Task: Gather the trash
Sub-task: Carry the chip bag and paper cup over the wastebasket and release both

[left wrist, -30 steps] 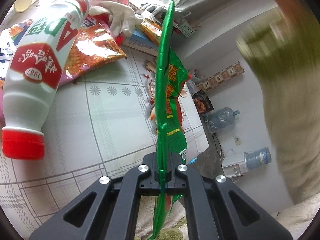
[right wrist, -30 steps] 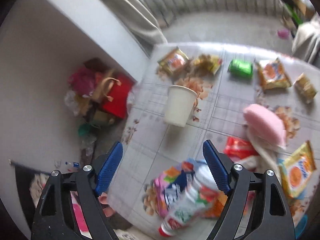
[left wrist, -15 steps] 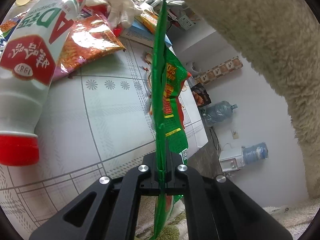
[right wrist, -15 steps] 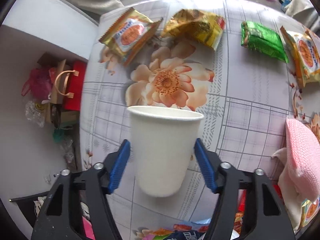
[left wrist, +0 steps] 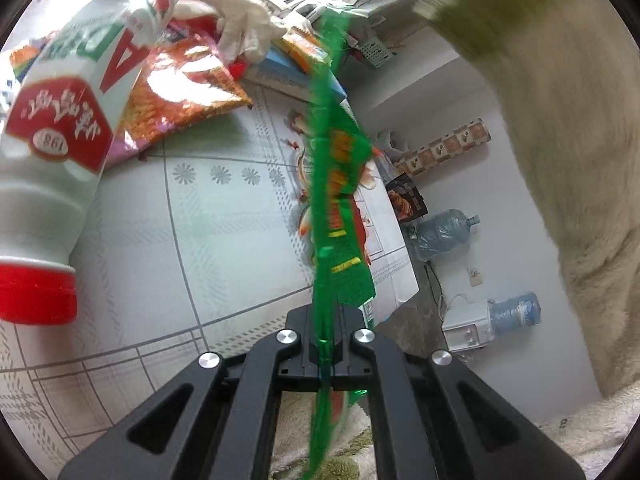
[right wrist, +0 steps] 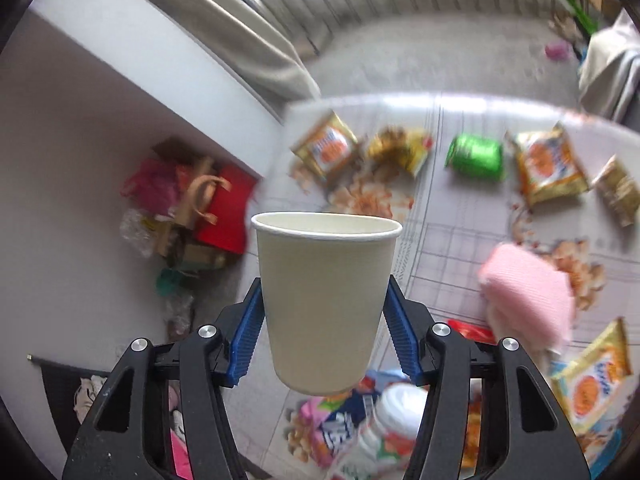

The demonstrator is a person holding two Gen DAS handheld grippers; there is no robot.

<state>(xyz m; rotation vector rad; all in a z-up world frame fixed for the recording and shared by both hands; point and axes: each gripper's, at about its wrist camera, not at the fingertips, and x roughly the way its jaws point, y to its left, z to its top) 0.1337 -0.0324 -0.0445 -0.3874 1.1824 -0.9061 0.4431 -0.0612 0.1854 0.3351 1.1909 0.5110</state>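
In the right wrist view a white paper cup (right wrist: pixel 325 264) stands upright between the blue pads (right wrist: pixel 249 328) of my right gripper (right wrist: pixel 324 286). The jaws are closing, both pads press on its sides, and it hangs clear above the flowered table (right wrist: pixel 452 240). In the left wrist view my left gripper (left wrist: pixel 326 344) is shut on a flat green snack wrapper (left wrist: pixel 336 184) that stands on edge above the table (left wrist: pixel 224 240). A white bottle with a red cap (left wrist: pixel 68 132) lies to the left of it.
Snack packets (right wrist: pixel 548 168), a green packet (right wrist: pixel 476 158) and a pink cloth (right wrist: pixel 528 292) lie across the table. A red bag (right wrist: pixel 224 216) and clutter sit on the floor to the left. A fluffy sleeve (left wrist: pixel 560 128) fills the right of the left wrist view, above water jugs (left wrist: pixel 444 232).
My right gripper came down around the paper cup, closed on it and lifted it off the table. The left gripper kept still with the green wrapper while the sleeve swept past.
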